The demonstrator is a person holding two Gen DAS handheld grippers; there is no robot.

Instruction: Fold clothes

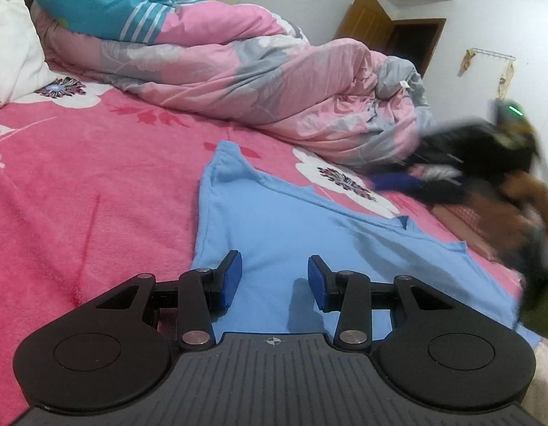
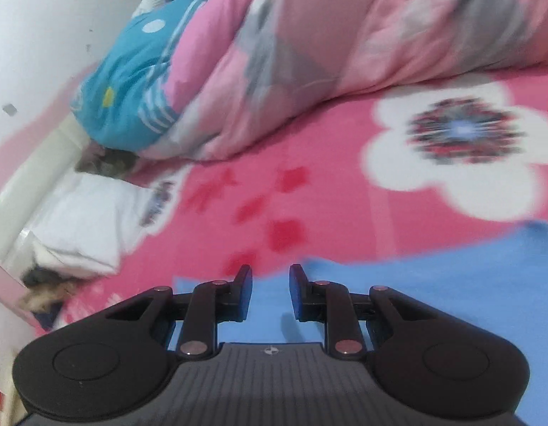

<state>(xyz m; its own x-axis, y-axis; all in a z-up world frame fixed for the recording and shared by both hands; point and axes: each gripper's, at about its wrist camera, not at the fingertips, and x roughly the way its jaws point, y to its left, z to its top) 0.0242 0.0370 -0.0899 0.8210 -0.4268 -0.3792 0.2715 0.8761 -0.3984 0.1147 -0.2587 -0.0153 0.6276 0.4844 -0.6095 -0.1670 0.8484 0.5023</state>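
- A light blue garment (image 1: 295,234) lies spread on the pink floral blanket (image 1: 78,184) of the bed, with part of it turned over in a diagonal edge near the neckline.
- The left gripper (image 1: 275,278) hovers over the cloth, jaws apart and holding nothing.
- The right gripper (image 2: 270,293) sits at the garment's edge, jaws parted more narrowly and also empty; its view is blurred.
- Judging by the lie, the garment is mostly flat, with one possible partial fold; a compact folded shape is not there.
- A rumpled pink quilt (image 1: 259,81) lies behind.
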